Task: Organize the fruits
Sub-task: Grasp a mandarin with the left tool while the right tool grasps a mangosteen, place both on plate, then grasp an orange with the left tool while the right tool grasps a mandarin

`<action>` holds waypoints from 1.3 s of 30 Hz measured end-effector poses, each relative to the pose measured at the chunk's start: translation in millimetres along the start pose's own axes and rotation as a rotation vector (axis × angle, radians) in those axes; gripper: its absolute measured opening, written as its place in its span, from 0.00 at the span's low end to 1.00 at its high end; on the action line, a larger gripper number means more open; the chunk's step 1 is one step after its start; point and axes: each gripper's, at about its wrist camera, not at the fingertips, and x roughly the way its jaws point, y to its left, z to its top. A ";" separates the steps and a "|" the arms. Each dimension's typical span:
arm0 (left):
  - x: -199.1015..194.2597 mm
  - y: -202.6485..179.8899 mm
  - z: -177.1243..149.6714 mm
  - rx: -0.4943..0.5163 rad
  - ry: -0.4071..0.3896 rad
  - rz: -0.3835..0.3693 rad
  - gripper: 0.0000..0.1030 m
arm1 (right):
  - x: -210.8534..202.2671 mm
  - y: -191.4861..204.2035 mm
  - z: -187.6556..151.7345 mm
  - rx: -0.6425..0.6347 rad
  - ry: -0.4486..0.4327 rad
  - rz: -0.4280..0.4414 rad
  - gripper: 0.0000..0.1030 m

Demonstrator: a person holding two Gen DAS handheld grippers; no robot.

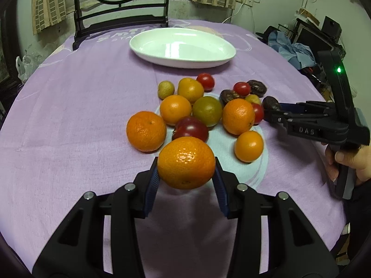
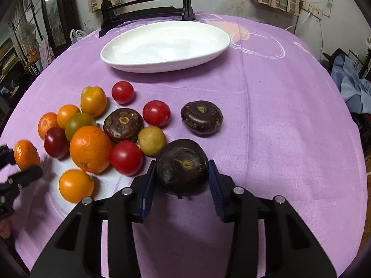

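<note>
Dim indoor light, warm-greenish cast, coming from above. White dish (image 1: 183, 46) ahead of the tool carries broad soft glare on its inner floor; same in the right view (image 2: 165, 46). Held orange (image 1: 186, 162) shows a speckled highlight on top. Short soft shadows sit under the fruit and the dish on the purple cloth (image 1: 81, 115). Strong fisheye bending, black vignette in the corners. Left gripper (image 2: 25, 162), at the right view's edge, is motion-blurred. Green LED on the right gripper (image 1: 270, 112) blooms.
</note>
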 end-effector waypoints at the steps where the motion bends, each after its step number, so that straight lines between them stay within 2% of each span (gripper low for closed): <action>1: -0.9 -1.6 0.8 0.009 0.002 -0.005 0.43 | -4.1 -0.2 -1.6 0.000 -0.010 -0.002 0.42; 7: -8.4 -11.4 27.5 0.067 -0.005 0.001 0.43 | -46.3 6.1 10.3 -0.027 -0.125 0.036 0.42; 11: -0.2 -17.0 78.2 0.110 -0.052 0.030 0.43 | -55.7 10.5 44.8 -0.046 -0.216 0.031 0.42; 13: 14.4 -12.6 106.3 0.083 -0.045 0.043 0.43 | -48.6 11.1 65.5 -0.049 -0.257 0.036 0.42; 17: 56.4 0.3 159.8 0.006 -0.019 0.061 0.43 | -9.1 9.9 102.9 -0.030 -0.223 0.041 0.42; 20: 84.7 9.5 178.8 -0.028 0.014 0.068 0.43 | 20.3 8.8 120.1 -0.016 -0.167 0.034 0.42; 27: 135.3 26.0 193.3 -0.079 0.105 0.066 0.45 | 70.0 6.0 139.6 0.002 -0.057 0.013 0.43; 28: 138.0 27.8 194.5 -0.092 0.107 0.068 0.54 | 70.4 7.3 140.4 0.001 -0.055 0.007 0.44; 29: 136.8 30.8 196.2 -0.107 0.094 0.068 0.70 | 68.1 9.2 141.4 -0.002 -0.067 0.004 0.51; 30: 133.1 31.7 196.4 -0.113 0.075 0.071 0.74 | 64.1 10.4 141.3 -0.007 -0.084 0.003 0.56; 33: 115.2 30.9 195.9 -0.098 0.027 0.077 0.75 | 53.6 11.8 136.5 -0.017 -0.100 -0.018 0.56; 37: 88.0 32.5 183.7 -0.072 -0.005 0.115 0.83 | 32.9 9.2 120.1 -0.021 -0.112 0.002 0.56; 39: 70.9 34.1 171.3 -0.055 -0.024 0.114 0.84 | 20.0 7.9 108.4 -0.022 -0.121 0.012 0.61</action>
